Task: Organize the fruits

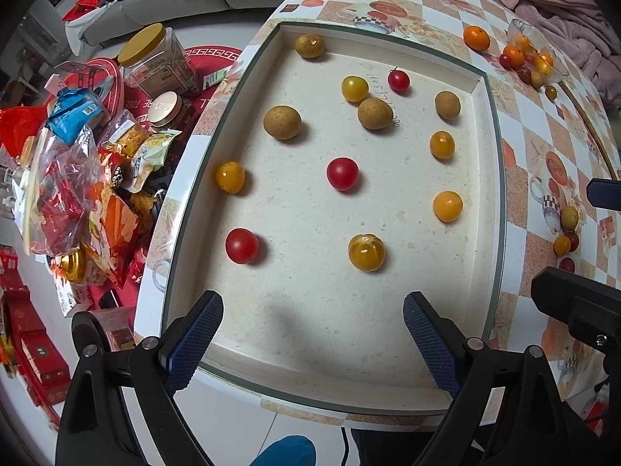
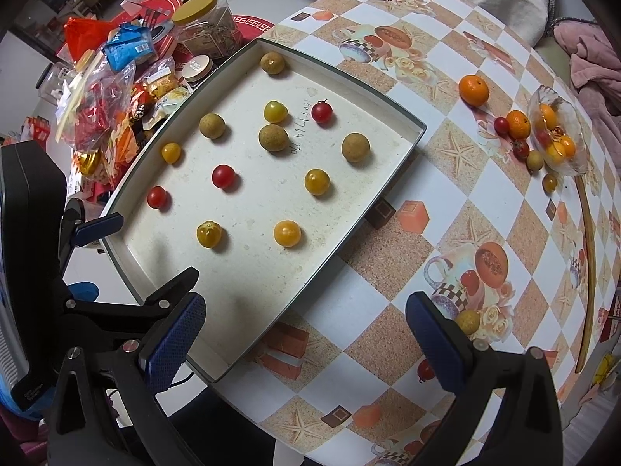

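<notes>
A shallow white tray (image 1: 310, 334) (image 2: 240, 295) on the patterned table holds several small fruits: red tomatoes (image 1: 342, 173), yellow tomatoes (image 1: 366, 252) and brown longans (image 1: 282, 122). My left gripper (image 1: 312, 330) is open and empty above the tray's near edge. My right gripper (image 2: 304, 334) is open and empty above the tray's right corner and the table. A yellow fruit (image 2: 469, 321) and a red tomato (image 2: 425, 370) lie on the table by its right finger. A glass bowl (image 2: 559, 136) of fruit stands far right, with a tangerine (image 2: 473, 89) nearby.
Loose fruits (image 2: 520, 132) lie beside the bowl. Snack bags and jars (image 1: 97, 155) are piled on the floor left of the table. A pink cloth (image 1: 562, 11) lies at the back right. The right gripper's body (image 1: 578, 310) shows at the left view's right edge.
</notes>
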Motion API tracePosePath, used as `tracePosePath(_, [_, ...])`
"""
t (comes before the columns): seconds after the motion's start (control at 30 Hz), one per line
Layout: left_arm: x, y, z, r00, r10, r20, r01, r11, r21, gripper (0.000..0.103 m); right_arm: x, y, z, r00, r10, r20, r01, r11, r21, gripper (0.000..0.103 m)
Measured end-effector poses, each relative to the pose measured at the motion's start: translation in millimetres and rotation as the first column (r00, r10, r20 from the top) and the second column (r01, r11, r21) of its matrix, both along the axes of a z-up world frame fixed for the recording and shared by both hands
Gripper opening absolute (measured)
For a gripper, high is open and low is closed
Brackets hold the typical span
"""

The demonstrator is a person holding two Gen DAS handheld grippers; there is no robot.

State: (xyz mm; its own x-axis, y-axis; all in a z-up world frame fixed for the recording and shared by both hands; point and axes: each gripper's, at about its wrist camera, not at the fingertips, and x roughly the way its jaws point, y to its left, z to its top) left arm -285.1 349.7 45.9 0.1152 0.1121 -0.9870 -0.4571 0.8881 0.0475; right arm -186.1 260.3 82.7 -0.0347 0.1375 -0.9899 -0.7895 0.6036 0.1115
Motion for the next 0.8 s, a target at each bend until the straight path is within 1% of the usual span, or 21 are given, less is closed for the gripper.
tracePosePath(0.8, [2.7, 3.3, -4.5, 1.000, -0.016, -0.011, 0.016, 1.000, -0.020, 0.095, 0.3, 3.9, -2.4, 1.000, -0.005, -0.006, 0.005, 1.000, -0.002, 0.103])
